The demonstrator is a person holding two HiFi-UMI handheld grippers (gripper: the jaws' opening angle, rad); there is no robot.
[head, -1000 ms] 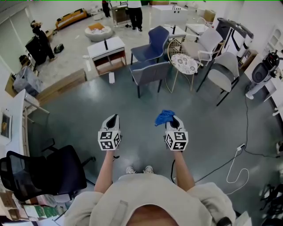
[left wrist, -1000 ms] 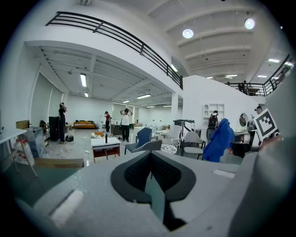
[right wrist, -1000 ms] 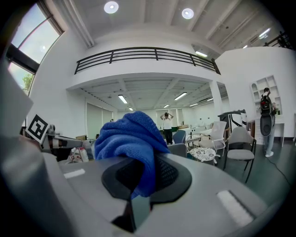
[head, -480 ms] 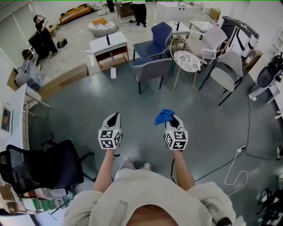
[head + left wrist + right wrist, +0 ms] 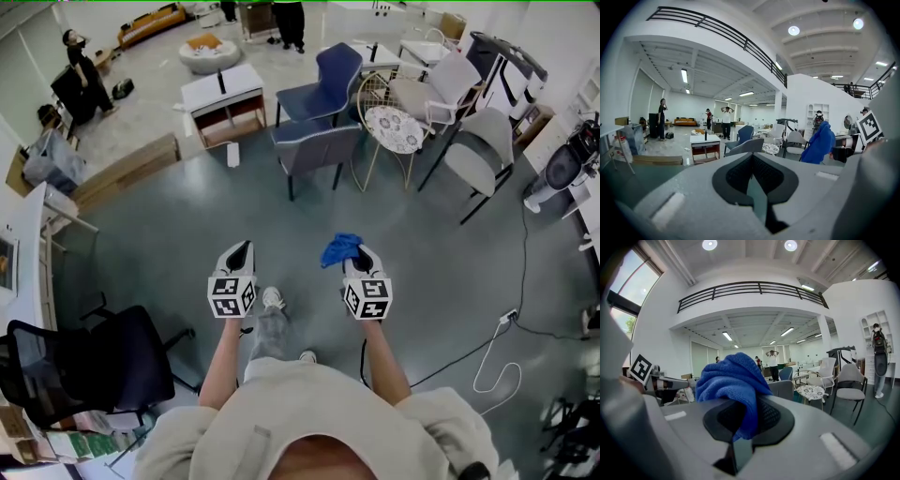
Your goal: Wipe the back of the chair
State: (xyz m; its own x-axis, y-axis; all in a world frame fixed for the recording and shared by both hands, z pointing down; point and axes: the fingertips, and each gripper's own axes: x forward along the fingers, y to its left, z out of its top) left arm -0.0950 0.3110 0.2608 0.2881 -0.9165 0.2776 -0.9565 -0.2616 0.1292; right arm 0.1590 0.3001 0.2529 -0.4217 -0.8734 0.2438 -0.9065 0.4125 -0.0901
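Approach step, I judge: the right claw (image 5: 356,259) is clenched on the cloth (image 5: 339,248), the left claw (image 5: 238,251) is closed on nothing, and the chair (image 5: 315,148) stands well ahead of both, so next the cloth must reach its back.

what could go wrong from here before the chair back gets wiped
The blue fluffy cloth is pinched by one fold in the right gripper, most of it bunched loose above, so it may slip out when rubbed. The grey padded chair stands right beside a wire-frame patterned chair; a wide wipe might knock that.
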